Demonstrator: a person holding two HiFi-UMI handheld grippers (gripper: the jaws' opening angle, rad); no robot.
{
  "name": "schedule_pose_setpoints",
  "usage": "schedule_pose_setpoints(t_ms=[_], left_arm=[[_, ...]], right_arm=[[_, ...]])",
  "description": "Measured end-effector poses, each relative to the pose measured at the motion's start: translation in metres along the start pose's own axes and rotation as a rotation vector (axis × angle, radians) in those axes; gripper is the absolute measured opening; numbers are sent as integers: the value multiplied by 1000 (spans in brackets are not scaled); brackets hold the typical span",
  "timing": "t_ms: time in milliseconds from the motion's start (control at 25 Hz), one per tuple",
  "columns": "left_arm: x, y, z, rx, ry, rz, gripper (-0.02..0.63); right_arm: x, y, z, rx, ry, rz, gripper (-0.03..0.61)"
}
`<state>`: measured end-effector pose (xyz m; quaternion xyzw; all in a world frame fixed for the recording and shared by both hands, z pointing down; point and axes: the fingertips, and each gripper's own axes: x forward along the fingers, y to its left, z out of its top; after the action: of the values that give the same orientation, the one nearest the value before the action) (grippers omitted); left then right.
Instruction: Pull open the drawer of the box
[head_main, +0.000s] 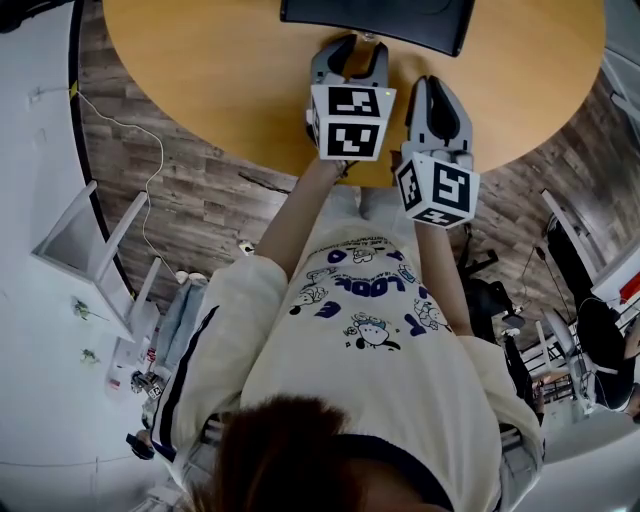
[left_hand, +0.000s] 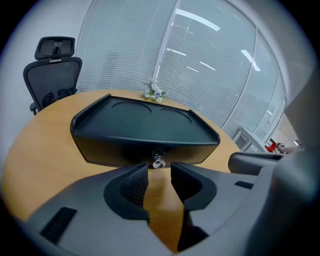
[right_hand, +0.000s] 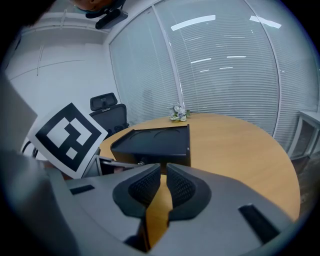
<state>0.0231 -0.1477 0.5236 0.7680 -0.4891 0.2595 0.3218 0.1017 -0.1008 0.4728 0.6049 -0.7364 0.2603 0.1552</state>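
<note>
1. 2 grippers reach over the near edge of the round wooden counter (head_main: 200, 80), side by side, each held by the person (head_main: 370, 330) seen from above in the head view.
2. 1 black box (left_hand: 145, 135) stands on the counter, back from the near edge and toward its middle. Its top is a shallow tray with 2 round recesses.
3. The drawer (left_hand: 125, 150) forms the box's front face under the tray rim. It looks flush with the box, not pulled out.
4. 1 small clear knob (left_hand: 158, 162) sticks out from the middle of the drawer front.
5. The left gripper (left_hand: 160, 170) points straight at the box. Its jaws stand well apart and grip nothing. The knob sits just beyond the jaw tips, in line with the gap, and bare counter shows between the jaws.
6. The right gripper (right_hand: 163, 170) is just beside the left one, on its right, and aims at the box's right front corner. Its jaws are nearly together with only a narrow slit between them, and they hold nothing.
7. Each gripper carries 1 marker cube (head_main: 350, 120) at its rear.
8. At the counter's far edge lies a small sprig of flowers (left_hand: 154, 92).
9. 1 black office chair (left_hand: 55, 75) stands beyond the counter's left edge, in front of white blinds (left_hand: 210, 75).
</note>
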Motion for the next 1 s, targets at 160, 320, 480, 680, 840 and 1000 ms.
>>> schedule_pose_setpoints(t_ms=[160,320,480,680,840,1000], left_arm=[[2,0,0,13,3,6,124],[4,1,2,12,4,10,116],[4,3,1,12,3,26,81],[5,3,0,35,-2,25,80],[4,4,0,44,0,31,78],[5,2,0,44,-1,22,77]], right_arm=[[0,1,-3,7,7,-1,35],[1,2,-3,14,8,-3,35],[2,0,-5,19,11,-9,35],[2,-4,-6,24,14,-14,35],[1,-6,-6,23,15,-21,35],[-1,-10,-6,33,10,-23,35]])
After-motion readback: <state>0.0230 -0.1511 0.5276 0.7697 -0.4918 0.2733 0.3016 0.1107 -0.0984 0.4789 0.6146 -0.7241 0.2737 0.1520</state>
